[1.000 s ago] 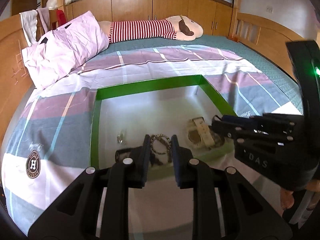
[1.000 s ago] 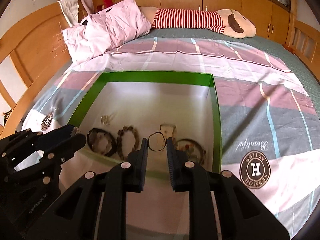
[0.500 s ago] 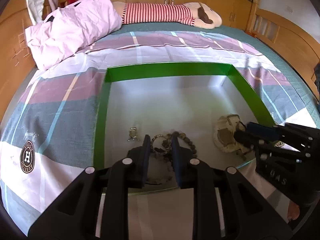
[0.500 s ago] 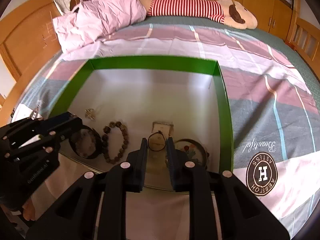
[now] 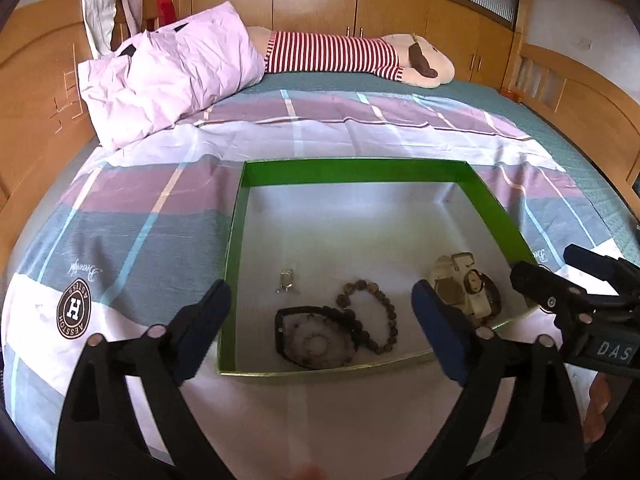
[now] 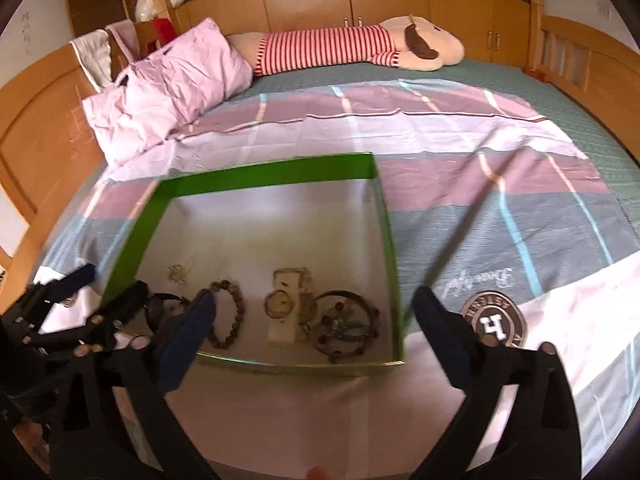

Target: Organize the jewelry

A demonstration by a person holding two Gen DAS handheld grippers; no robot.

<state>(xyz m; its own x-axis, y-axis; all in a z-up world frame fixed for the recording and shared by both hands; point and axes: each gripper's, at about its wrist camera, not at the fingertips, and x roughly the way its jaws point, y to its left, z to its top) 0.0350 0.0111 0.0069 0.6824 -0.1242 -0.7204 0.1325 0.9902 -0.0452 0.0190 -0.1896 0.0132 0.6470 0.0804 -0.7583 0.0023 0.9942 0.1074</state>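
Observation:
A shallow green-rimmed box (image 5: 234, 240) (image 6: 386, 216) with a pale floor lies on the bed. Inside, along its near side, lie a small metal earring (image 5: 287, 281) (image 6: 176, 272), a black bracelet (image 5: 314, 338), a brown bead bracelet (image 5: 370, 316) (image 6: 230, 320), a cream watch (image 5: 460, 288) (image 6: 286, 308) and a dark charm bracelet (image 6: 346, 326). My left gripper (image 5: 322, 318) is open and empty, hanging above the box's near edge. My right gripper (image 6: 316, 320) is open and empty too, above the near right part of the box.
The bed carries a plaid pink, grey and white sheet (image 5: 132, 216). A pink pillow (image 5: 168, 68) lies at the back left, a striped plush toy (image 5: 360, 58) along the far edge. Wooden bed rails (image 5: 580, 96) and cupboards stand around.
Both grippers were shut, each on a piece of jewelry over the box. Now both are wide open and pulled back. The pieces lie in the box.

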